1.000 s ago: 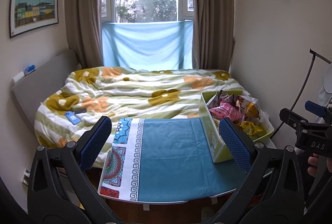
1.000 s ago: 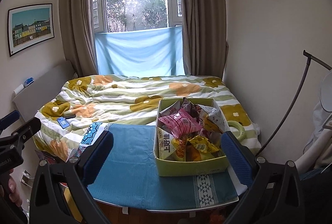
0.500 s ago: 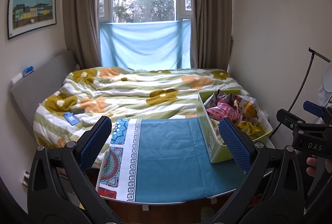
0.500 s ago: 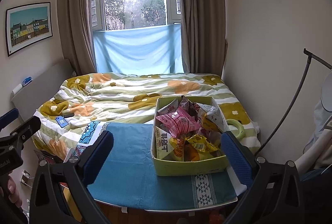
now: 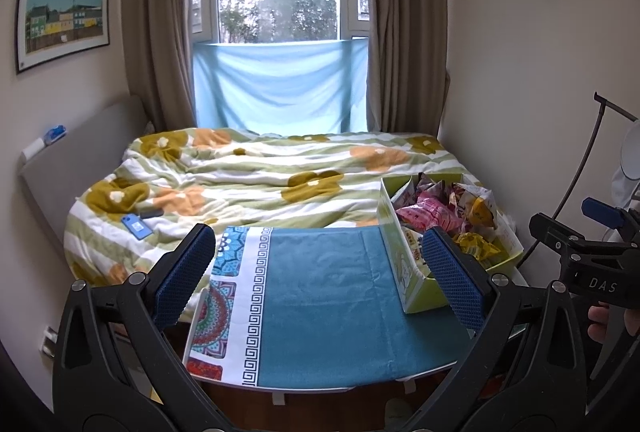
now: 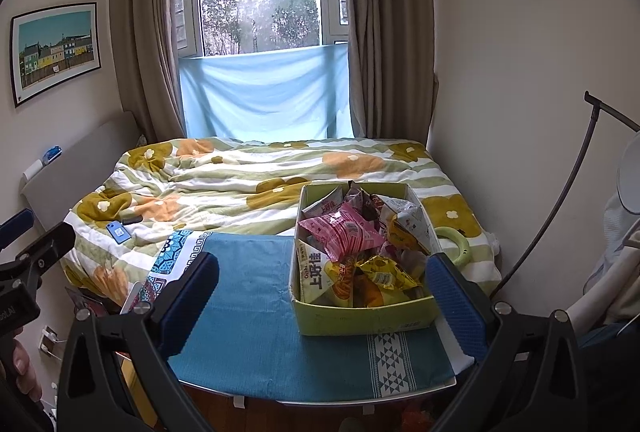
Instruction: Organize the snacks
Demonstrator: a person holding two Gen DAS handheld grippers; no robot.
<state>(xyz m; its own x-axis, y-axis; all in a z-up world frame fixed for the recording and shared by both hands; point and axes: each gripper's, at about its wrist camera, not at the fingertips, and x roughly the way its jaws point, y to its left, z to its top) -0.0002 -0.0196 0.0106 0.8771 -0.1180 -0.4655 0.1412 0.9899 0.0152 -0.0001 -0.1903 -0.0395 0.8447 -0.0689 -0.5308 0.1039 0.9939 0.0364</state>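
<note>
A green cardboard box [image 6: 362,320] full of snack packets stands on the right part of a small table covered by a teal cloth [image 6: 256,332]. A pink packet [image 6: 344,234] lies on top, with yellow packets [image 6: 384,272] in front. In the left wrist view the box [image 5: 408,272] is at the right of the cloth [image 5: 328,308]. My left gripper [image 5: 320,272] is open and empty, held back from the table. My right gripper [image 6: 320,292] is open and empty, in front of the box.
A bed with a flowered quilt [image 5: 256,175] lies behind the table. A blue phone [image 5: 137,226] lies on the quilt at the left. A green ring [image 6: 454,244] lies right of the box. A wall stands close on the right.
Both grippers have drifted slightly; the views have shifted a little and the box sits slightly lower and nearer in the right wrist view. Nothing was grasped.
</note>
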